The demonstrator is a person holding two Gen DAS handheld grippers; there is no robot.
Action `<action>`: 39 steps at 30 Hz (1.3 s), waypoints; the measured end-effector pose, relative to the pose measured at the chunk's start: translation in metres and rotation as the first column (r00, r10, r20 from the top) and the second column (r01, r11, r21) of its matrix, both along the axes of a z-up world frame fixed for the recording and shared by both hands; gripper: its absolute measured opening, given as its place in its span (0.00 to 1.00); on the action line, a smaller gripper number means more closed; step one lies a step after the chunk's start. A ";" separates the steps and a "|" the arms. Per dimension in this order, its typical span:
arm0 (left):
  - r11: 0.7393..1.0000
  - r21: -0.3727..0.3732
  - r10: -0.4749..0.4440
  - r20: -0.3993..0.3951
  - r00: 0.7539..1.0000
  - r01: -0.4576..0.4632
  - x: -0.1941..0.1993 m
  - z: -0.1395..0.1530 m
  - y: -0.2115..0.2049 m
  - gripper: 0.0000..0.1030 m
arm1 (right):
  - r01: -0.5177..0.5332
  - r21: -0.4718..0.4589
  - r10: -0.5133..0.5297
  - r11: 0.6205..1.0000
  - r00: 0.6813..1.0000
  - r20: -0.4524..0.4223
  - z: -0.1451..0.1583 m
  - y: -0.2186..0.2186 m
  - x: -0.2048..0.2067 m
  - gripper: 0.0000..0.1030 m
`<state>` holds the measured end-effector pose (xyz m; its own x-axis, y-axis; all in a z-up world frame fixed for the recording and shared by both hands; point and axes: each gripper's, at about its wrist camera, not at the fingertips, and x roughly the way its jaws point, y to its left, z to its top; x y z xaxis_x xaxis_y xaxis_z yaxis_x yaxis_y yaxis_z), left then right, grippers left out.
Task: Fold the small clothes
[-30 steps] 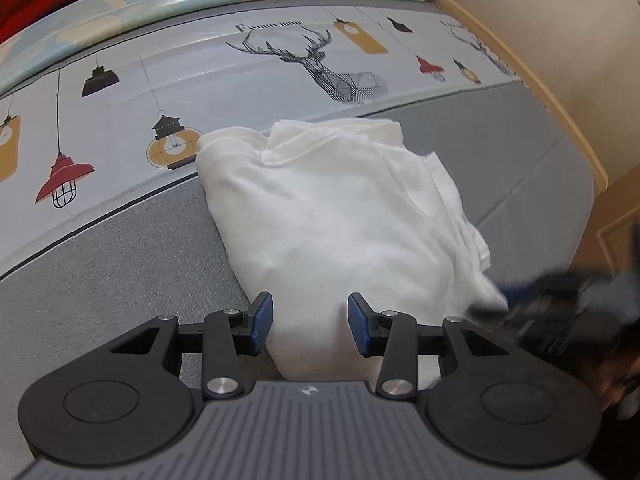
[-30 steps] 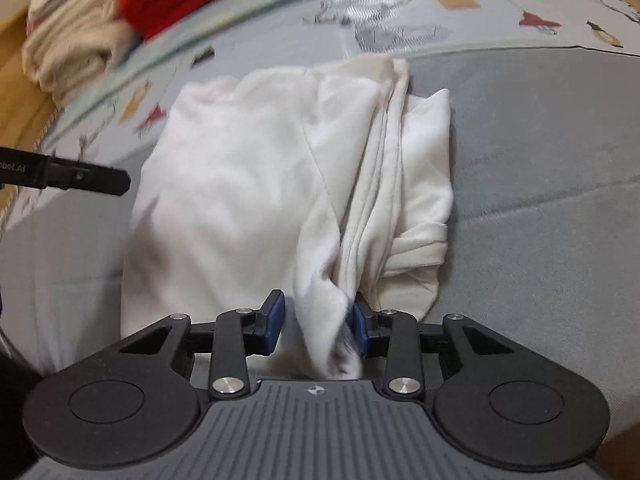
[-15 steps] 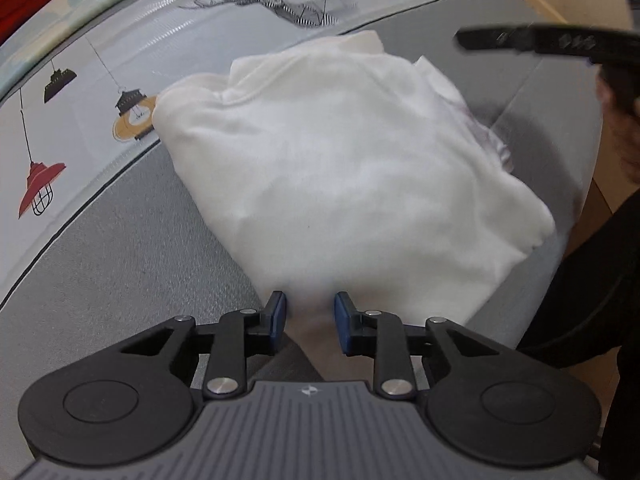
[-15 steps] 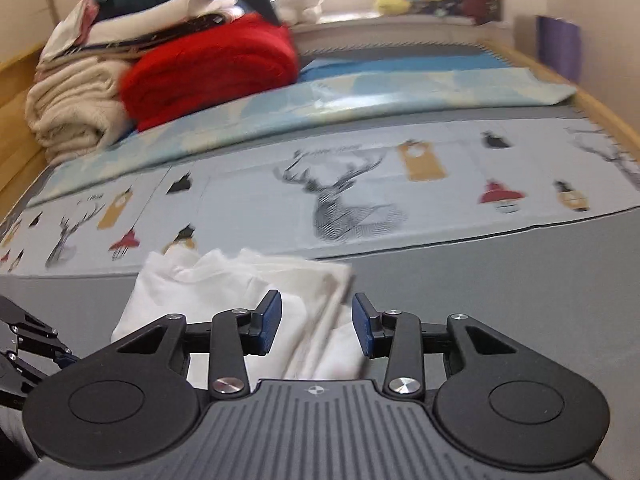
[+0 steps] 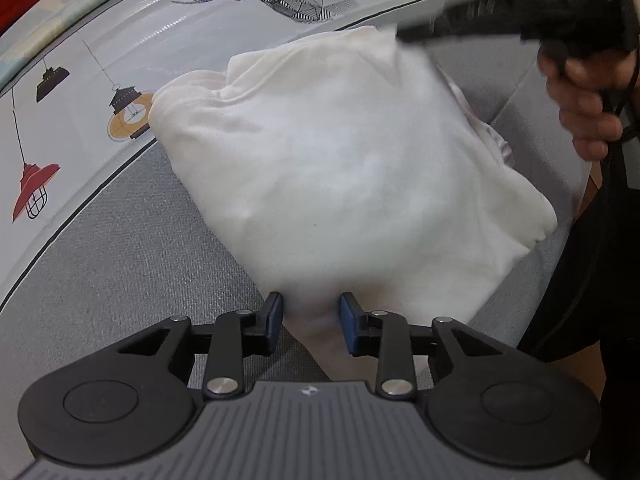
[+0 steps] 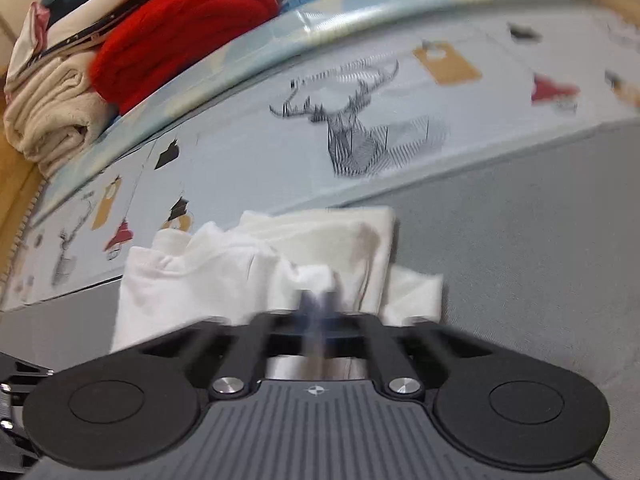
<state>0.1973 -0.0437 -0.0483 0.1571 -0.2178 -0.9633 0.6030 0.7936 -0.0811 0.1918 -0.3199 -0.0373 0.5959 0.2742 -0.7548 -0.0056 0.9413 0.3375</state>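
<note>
A white folded garment [image 5: 344,160] lies on the grey bed cover. My left gripper [image 5: 311,322] is open, its blue pads either side of the garment's near corner, which lies between them. The right gripper [image 5: 500,16] shows in the left wrist view, blurred, above the garment's far right edge, held by a hand [image 5: 584,100]. In the right wrist view the garment [image 6: 256,272] lies just ahead and my right gripper [image 6: 318,312] is blurred, its pads close together at a raised bit of white cloth; whether they grip it is unclear.
A printed sheet with a deer [image 6: 360,128] and lamps [image 5: 36,188] runs behind the garment. A red blanket [image 6: 180,28] and a beige towel stack [image 6: 48,120] sit at the far left. The bed's wooden edge [image 6: 16,200] is at left.
The right gripper's pads have come together from open and it has dipped toward the garment. The left gripper has opened a little wider around the near corner.
</note>
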 end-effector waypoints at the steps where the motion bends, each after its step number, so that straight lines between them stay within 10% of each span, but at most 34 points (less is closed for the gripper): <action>1: 1.000 -0.012 0.001 0.004 1.000 -0.001 0.000 0.002 0.000 0.35 | 0.031 0.012 -0.032 0.999 0.998 0.061 0.010 -0.003 -0.004 0.00; 6: 1.000 -0.003 -0.004 0.009 1.000 0.004 -0.001 0.001 -0.001 0.35 | 0.167 -0.086 -0.160 0.982 0.984 0.079 0.013 -0.019 -0.003 0.00; 9: 1.000 -0.007 0.001 0.009 1.000 -0.001 -0.001 0.003 -0.001 0.35 | 0.205 -0.049 -0.207 0.978 0.977 -0.043 -0.006 -0.033 0.002 0.00; 13: 0.999 -0.032 0.017 0.023 1.000 -0.016 -0.001 0.010 0.002 0.35 | 0.204 0.034 -0.205 0.978 0.977 0.054 0.013 -0.044 -0.018 0.04; 21: 0.990 -0.109 0.102 0.098 0.990 -0.091 0.007 0.029 -0.003 0.35 | -0.221 0.187 0.212 0.957 0.975 0.064 0.025 -0.018 -0.059 0.26; 25: 0.986 -0.116 0.125 0.070 0.990 -0.117 0.014 0.022 -0.011 0.34 | -0.407 0.025 0.408 0.913 0.911 -0.063 0.002 0.005 -0.079 0.28; 29: 0.986 -0.039 0.163 0.021 0.986 -0.162 0.019 0.003 -0.011 0.35 | -0.452 -0.055 0.438 0.890 0.883 -0.170 -0.015 0.001 -0.092 0.29; 33: 0.944 -0.144 0.299 0.000 0.954 -0.296 0.036 0.015 0.007 0.35 | -0.385 0.020 0.383 0.923 0.913 -0.141 -0.006 -0.016 -0.094 0.30; 39: 0.894 -0.125 0.435 0.019 0.900 -0.430 0.051 0.007 0.020 0.71 | -0.171 0.040 0.174 0.984 0.980 -0.096 -0.001 -0.048 -0.080 0.79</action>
